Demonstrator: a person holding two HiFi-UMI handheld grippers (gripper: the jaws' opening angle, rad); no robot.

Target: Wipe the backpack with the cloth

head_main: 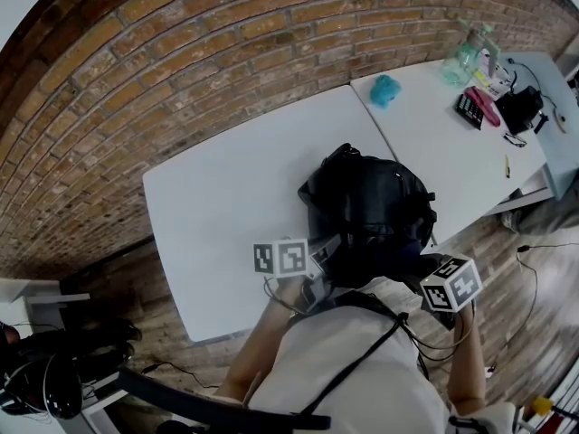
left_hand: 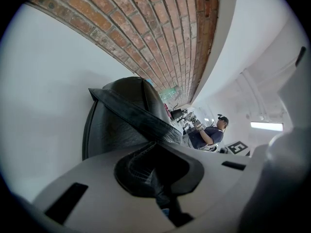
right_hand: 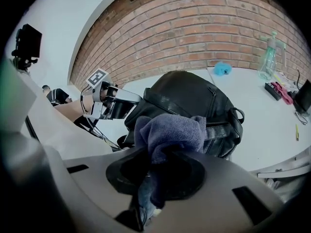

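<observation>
**Ann:** While the black backpack (head_main: 366, 211) is on the white table (head_main: 226, 197), where on it does it lie?

**Ben:** At the near edge, by the right corner, just in front of the person.

**Ann:** And the cloth (right_hand: 170, 132)?

**Ben:** It is grey-blue and bunched into a wad. The right gripper (right_hand: 160, 161) has its jaws clamped on it and holds it at the backpack's near side. I cannot tell whether the cloth touches the bag.

**Ann:** What about the left gripper (left_hand: 154, 171)?

**Ben:** Its jaws are closed on a black strap (left_hand: 136, 114) of the backpack, on the bag's left.

**Ann:** What is further out?

**Ben:** A second white table (head_main: 434, 152) butts against the first on the right. On it are a turquoise lump (head_main: 386, 89) and a clear spray bottle (head_main: 461, 57), both well apart from the backpack. A brick wall (head_main: 181, 52) runs behind both tables.
</observation>
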